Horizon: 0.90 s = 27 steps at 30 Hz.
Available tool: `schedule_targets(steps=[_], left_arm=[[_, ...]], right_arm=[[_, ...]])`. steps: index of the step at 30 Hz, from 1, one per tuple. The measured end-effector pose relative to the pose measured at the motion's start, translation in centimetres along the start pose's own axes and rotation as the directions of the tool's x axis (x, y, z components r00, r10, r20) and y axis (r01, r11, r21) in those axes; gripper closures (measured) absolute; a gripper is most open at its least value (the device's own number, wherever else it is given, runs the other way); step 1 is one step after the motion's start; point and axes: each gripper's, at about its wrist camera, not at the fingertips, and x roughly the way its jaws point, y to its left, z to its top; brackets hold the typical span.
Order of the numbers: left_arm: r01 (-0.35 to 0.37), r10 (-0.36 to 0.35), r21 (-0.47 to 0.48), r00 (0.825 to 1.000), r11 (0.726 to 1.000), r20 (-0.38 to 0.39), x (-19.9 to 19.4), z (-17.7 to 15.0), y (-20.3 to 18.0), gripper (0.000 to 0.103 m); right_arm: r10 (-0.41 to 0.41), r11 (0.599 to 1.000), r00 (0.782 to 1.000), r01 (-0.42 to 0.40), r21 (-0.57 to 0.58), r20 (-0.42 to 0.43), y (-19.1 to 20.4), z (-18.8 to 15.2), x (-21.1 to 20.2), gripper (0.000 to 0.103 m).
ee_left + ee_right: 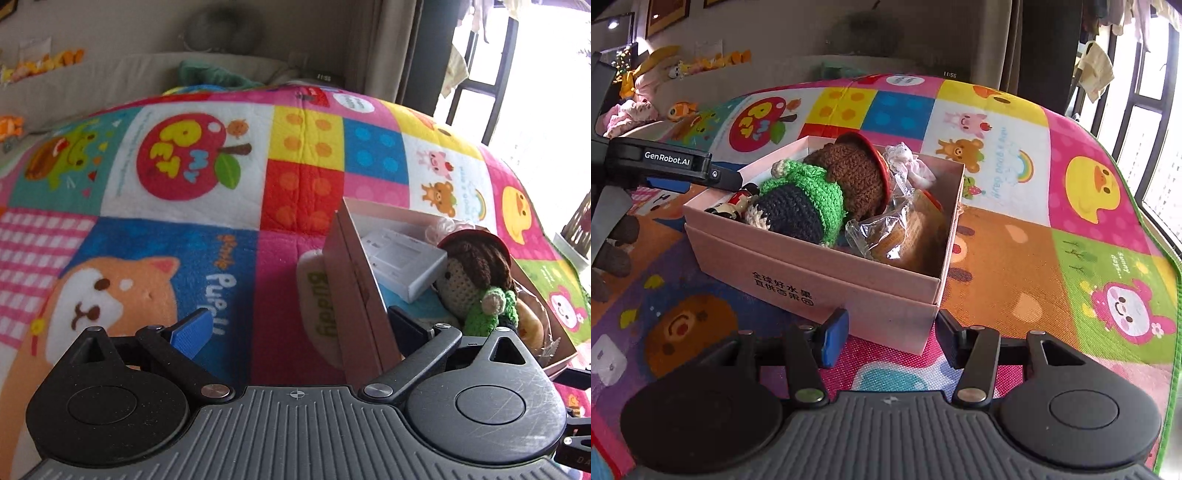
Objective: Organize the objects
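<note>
A pink cardboard box [798, 258] sits on the colourful play mat [1015, 240]. It holds a crocheted doll in green and brown [812, 199], a wrapped pastry [894, 229], a white frilly item [908, 162] and a small figure [738, 203]. My right gripper [890, 339] is open, its fingers on either side of the box's near corner. My left gripper [299, 328] is open and straddles the box's left wall [354, 288], with one finger inside the box. The doll [480, 280] and a white case [402, 262] show in the left wrist view.
A sofa [110, 74] with plush toys runs behind the mat. A window [1145, 129] is at the right. The mat's green edge [1171, 332] is near the right gripper. A dark clock display [950, 75] stands at the back.
</note>
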Motion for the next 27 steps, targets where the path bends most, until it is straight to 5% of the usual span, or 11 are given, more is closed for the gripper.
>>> schedule_targets(steps=[4, 9, 13, 17, 20, 27], left_arm=[[0.005, -0.005, -0.010, 0.999, 1.000, 0.038, -0.6, -0.3, -0.1, 0.002], [0.072, -0.061, -0.058, 0.984, 0.996, 0.169, -6.6, -0.9, 0.2, 0.002], [0.085, -0.086, 0.013, 0.991, 0.996, 0.098, -10.5, -4.8, -1.9, 0.002], [0.057, -0.057, 0.049, 0.998, 0.997, 0.008, -11.9, -10.2, -4.3, 0.002], [0.001, 0.003, 0.092, 0.999, 0.996, -0.038, -11.2, -12.7, -5.3, 0.002], [-0.113, 0.118, 0.155, 0.993, 0.981, -0.022, -9.8, -13.2, -6.8, 0.001]], right_arm=[[-0.041, 0.999, 0.999, 0.041, 0.024, 0.004, 0.2, 0.0, -0.5, 0.047], [-0.054, 0.989, 0.998, 0.049, 0.139, 0.035, -0.3, -0.9, -3.9, 0.019], [-0.065, 0.975, 0.998, 0.065, 0.214, -0.003, 0.7, -3.1, -6.0, 0.000], [-0.022, 0.968, 0.997, 0.039, 0.249, -0.072, 2.4, -5.6, -6.8, 0.000], [-0.080, 0.967, 0.988, 0.109, 0.230, -0.132, 3.3, -6.9, -6.1, 0.000], [-0.082, 0.977, 0.995, 0.092, 0.193, -0.061, 2.6, -7.0, -4.9, 0.000]])
